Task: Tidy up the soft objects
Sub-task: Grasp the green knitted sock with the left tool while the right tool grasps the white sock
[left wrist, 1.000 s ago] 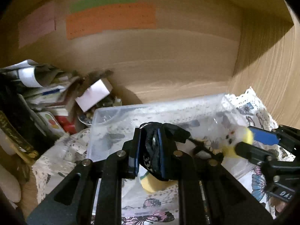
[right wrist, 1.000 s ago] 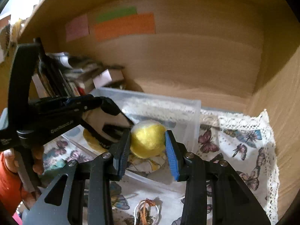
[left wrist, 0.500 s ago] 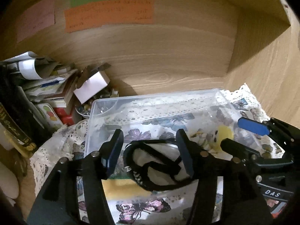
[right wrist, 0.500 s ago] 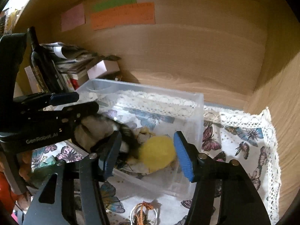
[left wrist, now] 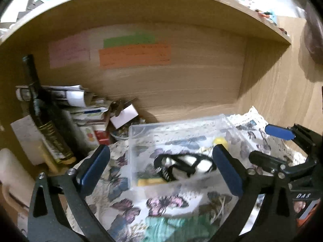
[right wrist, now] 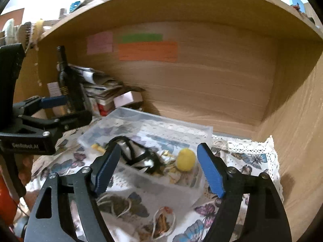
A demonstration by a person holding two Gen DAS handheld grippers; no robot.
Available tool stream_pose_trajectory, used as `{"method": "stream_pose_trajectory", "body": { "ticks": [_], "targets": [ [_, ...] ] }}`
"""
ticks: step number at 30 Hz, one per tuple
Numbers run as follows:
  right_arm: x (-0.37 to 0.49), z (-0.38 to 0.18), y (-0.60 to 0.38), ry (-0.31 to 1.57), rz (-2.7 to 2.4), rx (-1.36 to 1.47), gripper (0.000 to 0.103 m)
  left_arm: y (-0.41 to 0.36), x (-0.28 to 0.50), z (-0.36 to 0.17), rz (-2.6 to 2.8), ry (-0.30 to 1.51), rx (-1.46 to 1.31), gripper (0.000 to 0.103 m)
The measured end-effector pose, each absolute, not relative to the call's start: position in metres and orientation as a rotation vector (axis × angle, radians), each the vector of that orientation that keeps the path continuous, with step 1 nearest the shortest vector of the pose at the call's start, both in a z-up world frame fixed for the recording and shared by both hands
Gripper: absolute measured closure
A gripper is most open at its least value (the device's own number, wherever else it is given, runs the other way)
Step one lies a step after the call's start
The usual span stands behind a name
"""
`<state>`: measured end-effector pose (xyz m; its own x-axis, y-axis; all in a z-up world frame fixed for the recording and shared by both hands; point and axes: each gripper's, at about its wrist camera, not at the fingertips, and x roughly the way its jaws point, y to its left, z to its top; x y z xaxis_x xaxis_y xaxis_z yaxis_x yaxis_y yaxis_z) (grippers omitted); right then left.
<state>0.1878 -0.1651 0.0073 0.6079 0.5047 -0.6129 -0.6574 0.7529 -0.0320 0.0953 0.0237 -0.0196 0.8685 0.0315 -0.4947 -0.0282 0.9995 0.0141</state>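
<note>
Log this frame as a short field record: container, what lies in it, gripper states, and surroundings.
container: clear plastic bin on butterfly cloth
contents: yellow pom-pom; black-and-white soft item
left gripper: open, empty
right gripper: open, empty
surroundings: wooden shelf, dark bottle, paper stack, teal item on the cloth near the camera

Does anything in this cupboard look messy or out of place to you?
Yes. Left of the clear bin, a heap of papers sags unevenly behind a dark bottle, with a small box tilted against it. The yellow ball lies tidily inside.
</note>
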Motion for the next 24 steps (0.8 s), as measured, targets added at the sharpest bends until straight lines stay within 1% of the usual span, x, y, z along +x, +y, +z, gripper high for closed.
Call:
{"method": "stream_pose_trajectory", "body": {
  "ticks": [6, 11, 18, 23, 24],
  "targets": [
    [0.164, 0.000, -0.170, 0.635, 0.713, -0.257, 0.027, 0.029, 0.072, -0.041, 0.044, 0.578, 0.008, 0.000],
    [0.148, -0.018, -0.175, 0.726, 0.755, -0.213, 0.027, 0.034, 0.063, -0.070, 0.035, 0.672, -0.019, 0.000],
    [0.129, -0.047, -0.172, 0.845, 0.799, -0.177, 0.027, 0.042, 0.069, -0.123, 0.027, 0.879, -0.057, 0.000],
    [0.125, -0.071, -0.167, 0.920, 0.797, -0.205, 0.027, 0.048, 0.066, -0.136, 0.008, 0.899, -0.121, 0.000],
    [0.125, -0.074, -0.168, 0.934, 0.796, -0.202, 0.027, 0.048, 0.065, -0.137, 0.003, 0.893, -0.128, 0.005]
  ]
}}
